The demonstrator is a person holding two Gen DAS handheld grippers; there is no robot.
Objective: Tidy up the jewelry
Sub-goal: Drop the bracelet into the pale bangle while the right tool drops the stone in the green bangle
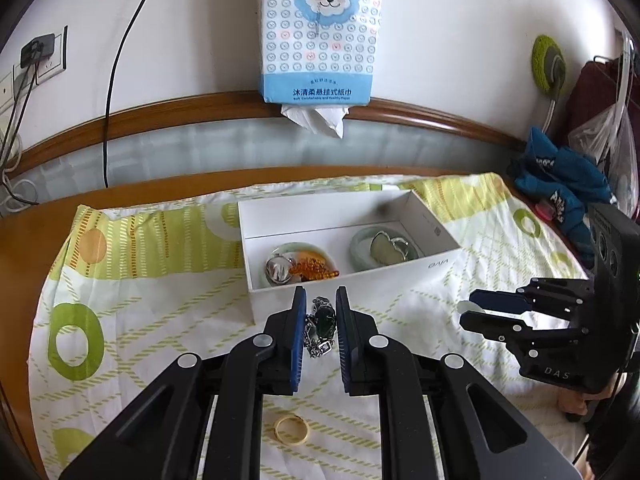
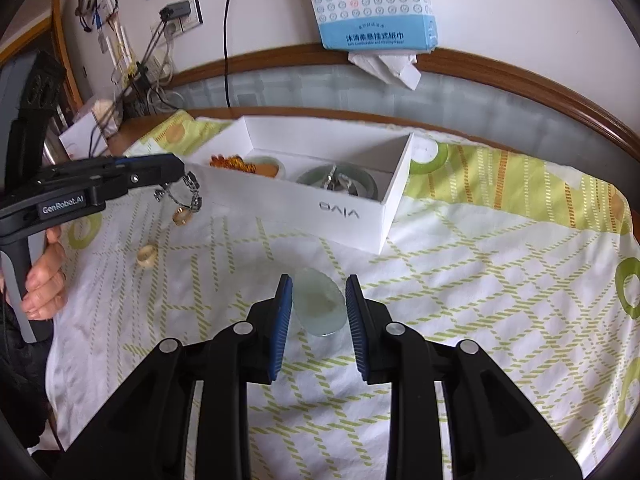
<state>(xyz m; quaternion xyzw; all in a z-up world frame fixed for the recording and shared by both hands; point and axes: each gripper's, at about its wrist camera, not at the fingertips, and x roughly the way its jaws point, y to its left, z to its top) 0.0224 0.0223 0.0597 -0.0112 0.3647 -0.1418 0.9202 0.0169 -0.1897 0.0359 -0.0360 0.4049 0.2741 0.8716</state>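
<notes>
My left gripper (image 1: pixel 319 300) is shut on a silver chain bracelet with a dark green stone (image 1: pixel 321 326) and holds it just above the cloth in front of the white box (image 1: pixel 360 280); it also shows in the right wrist view (image 2: pixel 182 196), dangling. The box holds a jade bangle with an amber bead string (image 1: pixel 316 268) and a second bangle with a heart pendant (image 1: pixel 384 248). My right gripper (image 2: pixel 319 280) is around a pale green jade disc (image 2: pixel 320 306), held upright between the jaws. Pale rings (image 1: pixel 291 431) (image 2: pixel 146 257) lie on the cloth.
A green-patterned white cloth (image 2: pixel 480 280) covers the wooden table. A tissue pack (image 1: pixel 320 32) hangs on the wall behind the box. Blue clothing (image 1: pixel 560 184) lies at the right. Cables and sockets (image 2: pixel 168 20) are at the left.
</notes>
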